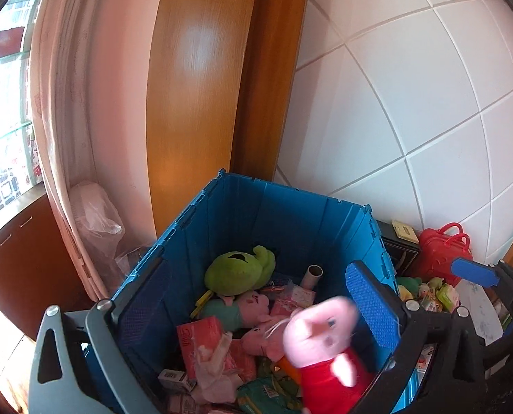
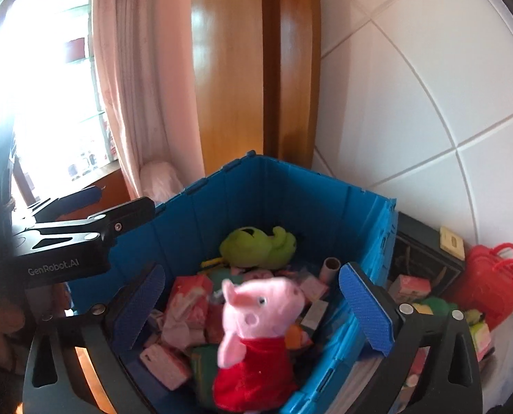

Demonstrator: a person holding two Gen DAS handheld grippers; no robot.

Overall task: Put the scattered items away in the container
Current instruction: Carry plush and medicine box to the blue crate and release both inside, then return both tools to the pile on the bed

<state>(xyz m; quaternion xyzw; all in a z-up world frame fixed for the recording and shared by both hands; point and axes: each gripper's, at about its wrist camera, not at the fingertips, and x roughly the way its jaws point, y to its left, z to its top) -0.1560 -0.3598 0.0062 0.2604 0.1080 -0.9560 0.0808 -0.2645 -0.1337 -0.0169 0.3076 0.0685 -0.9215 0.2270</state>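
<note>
A blue plastic crate (image 1: 291, 214) (image 2: 256, 186) holds a green plush (image 1: 239, 272) (image 2: 260, 245), pink plush pigs, pink tissue packs and small boxes. A blurred pink pig plush in a red dress (image 1: 322, 348) (image 2: 256, 331) is in the air over the crate, between both grippers' fingers, touching neither. My left gripper (image 1: 256, 314) is open above the crate. My right gripper (image 2: 256, 310) is open above the crate's near right corner. The left gripper also shows in the right wrist view (image 2: 94, 214).
Beside the crate on the right lie a red toy case (image 1: 439, 252) (image 2: 491, 283), a dark box (image 1: 399, 252), and several small toys (image 1: 429, 293). A tiled wall stands behind, a wooden door frame (image 1: 194, 103) and pink curtain (image 1: 67, 103) to the left.
</note>
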